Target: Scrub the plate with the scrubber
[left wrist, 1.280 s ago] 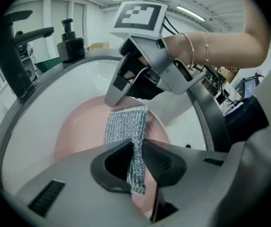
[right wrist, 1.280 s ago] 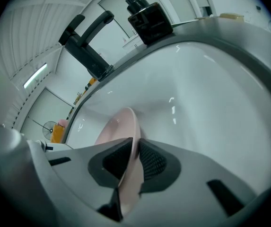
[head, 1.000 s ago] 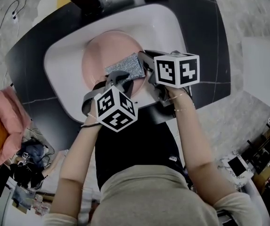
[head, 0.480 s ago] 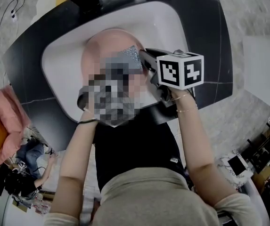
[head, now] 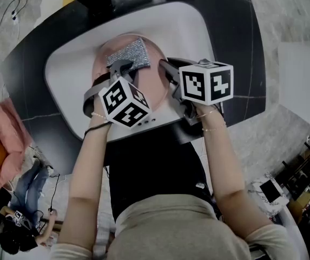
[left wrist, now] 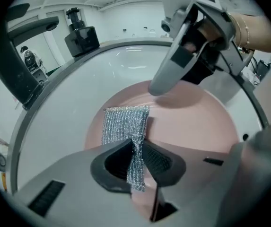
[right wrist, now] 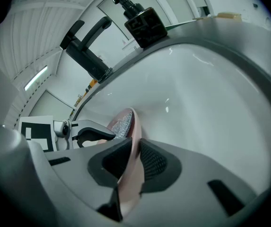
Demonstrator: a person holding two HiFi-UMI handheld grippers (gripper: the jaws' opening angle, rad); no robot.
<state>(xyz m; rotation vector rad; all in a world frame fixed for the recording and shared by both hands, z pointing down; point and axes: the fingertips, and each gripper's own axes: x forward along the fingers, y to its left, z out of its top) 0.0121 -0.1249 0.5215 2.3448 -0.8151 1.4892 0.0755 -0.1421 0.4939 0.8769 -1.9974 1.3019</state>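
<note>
Our left tongs (left wrist: 136,157) pinch the silver mesh scrubber (left wrist: 126,124), which lies on the round pink plate (left wrist: 192,122) in the white sink basin (head: 68,75); we should press flat and sweep broadly; our right tongs (right wrist: 134,160), on the plate's rim, are opening, so it may slip; the black faucet (right wrist: 85,48) and black soap pump bottle (right wrist: 142,20) stand behind, well apart.

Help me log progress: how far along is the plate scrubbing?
Done: left gripper clamped on the scrubber, plate in the sink. In hand: scrubber lies on the plate's face; right gripper has the rim between its jaws, which are opening. Left: no dirt or suds show, so how much scrubbing remains can't be told.
</note>
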